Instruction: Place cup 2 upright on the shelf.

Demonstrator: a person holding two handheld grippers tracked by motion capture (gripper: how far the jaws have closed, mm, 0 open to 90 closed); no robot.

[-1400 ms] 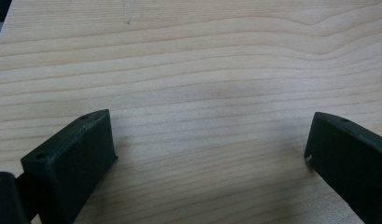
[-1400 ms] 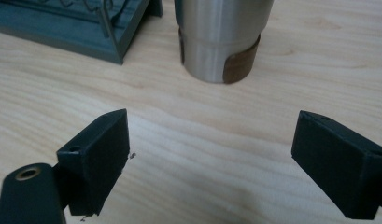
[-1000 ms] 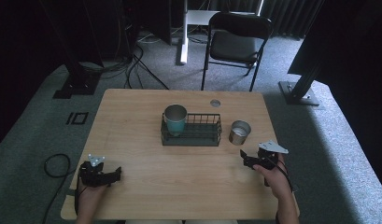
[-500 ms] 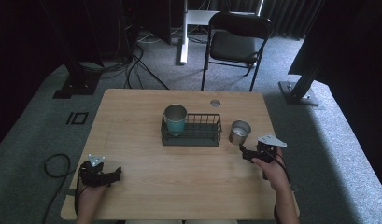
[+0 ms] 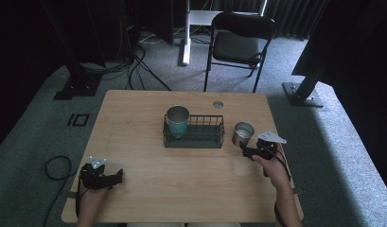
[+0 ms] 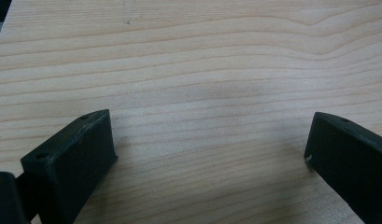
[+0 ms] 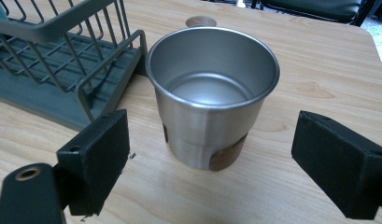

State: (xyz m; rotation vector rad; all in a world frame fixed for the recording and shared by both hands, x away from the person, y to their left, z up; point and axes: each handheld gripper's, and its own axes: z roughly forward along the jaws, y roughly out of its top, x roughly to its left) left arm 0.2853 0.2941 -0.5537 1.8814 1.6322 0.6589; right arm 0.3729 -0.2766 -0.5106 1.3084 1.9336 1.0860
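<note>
The left gripper (image 5: pixel 116 177) rests low at the person's left, its jaws spread wide, the left hand (image 5: pixel 89 197) behind it. The right gripper (image 5: pixel 243 151) reaches forward from the right hand (image 5: pixel 271 163), forearm stretched out, its jaws parted wide too

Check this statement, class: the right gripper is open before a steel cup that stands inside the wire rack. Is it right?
Not quite. The steel cup stands on the table beside the wire rack, not inside it, as the right gripper view shows. The right gripper is indeed open before it.
</note>
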